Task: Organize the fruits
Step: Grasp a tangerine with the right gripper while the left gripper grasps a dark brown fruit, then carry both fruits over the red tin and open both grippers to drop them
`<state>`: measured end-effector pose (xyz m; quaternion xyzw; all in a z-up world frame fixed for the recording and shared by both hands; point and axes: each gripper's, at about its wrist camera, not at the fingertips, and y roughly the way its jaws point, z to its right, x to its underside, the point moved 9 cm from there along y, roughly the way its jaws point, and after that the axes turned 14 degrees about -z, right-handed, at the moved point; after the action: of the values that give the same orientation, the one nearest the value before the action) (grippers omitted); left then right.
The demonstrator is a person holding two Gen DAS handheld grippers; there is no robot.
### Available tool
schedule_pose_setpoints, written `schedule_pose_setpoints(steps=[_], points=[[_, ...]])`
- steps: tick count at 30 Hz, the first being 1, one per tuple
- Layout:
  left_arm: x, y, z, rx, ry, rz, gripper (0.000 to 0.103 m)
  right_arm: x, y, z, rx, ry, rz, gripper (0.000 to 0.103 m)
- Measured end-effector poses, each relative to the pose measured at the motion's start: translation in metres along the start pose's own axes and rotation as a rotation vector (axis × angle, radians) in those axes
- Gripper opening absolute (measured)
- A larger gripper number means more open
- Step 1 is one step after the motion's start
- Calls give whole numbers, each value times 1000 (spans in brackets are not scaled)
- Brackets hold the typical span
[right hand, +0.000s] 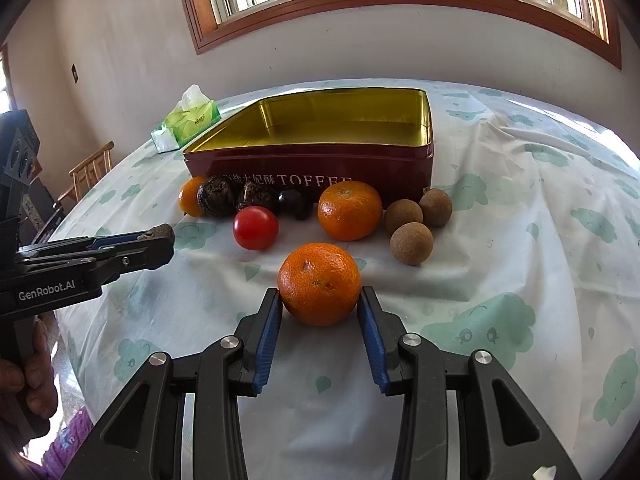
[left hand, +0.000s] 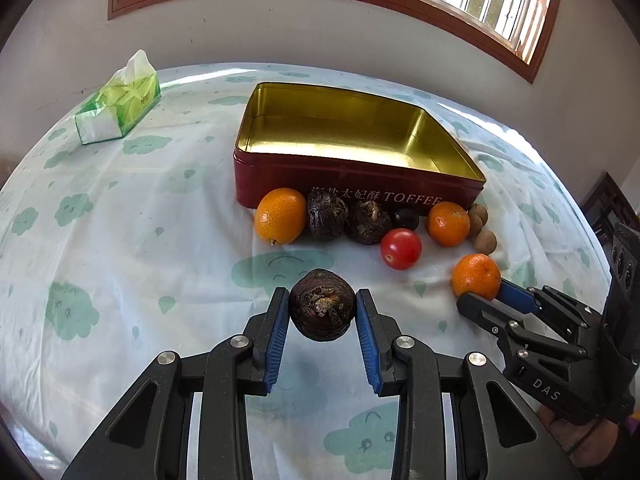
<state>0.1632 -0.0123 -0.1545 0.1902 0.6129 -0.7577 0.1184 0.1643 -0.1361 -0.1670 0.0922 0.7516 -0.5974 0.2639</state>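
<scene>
- Fruit sits in both grippers: the left gripper (left hand: 322, 312) is clamped on a dark, wrinkled water chestnut (left hand: 322, 310); the right gripper (right hand: 320, 308) has narrowed onto a dimpled mandarin (right hand: 319, 283).
- More fruit lies between them and the open red toffee tin (left hand: 352, 184): a smooth tomato (left hand: 401, 249) and round brown longans (right hand: 412, 242).
- A tissue pack (left hand: 120, 108) rests farther off on the cloud-patterned cloth (left hand: 120, 240).
</scene>
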Motion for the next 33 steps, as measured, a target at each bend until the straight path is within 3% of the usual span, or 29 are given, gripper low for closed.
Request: schedule_pose_setpoints(steps=[11, 33], points=[[2, -29, 1, -66, 39, 65, 34, 5, -4, -2, 32, -2, 3, 35], [6, -44, 11, -103, 90, 107, 34, 23, -41, -38, -54, -7, 34, 35]])
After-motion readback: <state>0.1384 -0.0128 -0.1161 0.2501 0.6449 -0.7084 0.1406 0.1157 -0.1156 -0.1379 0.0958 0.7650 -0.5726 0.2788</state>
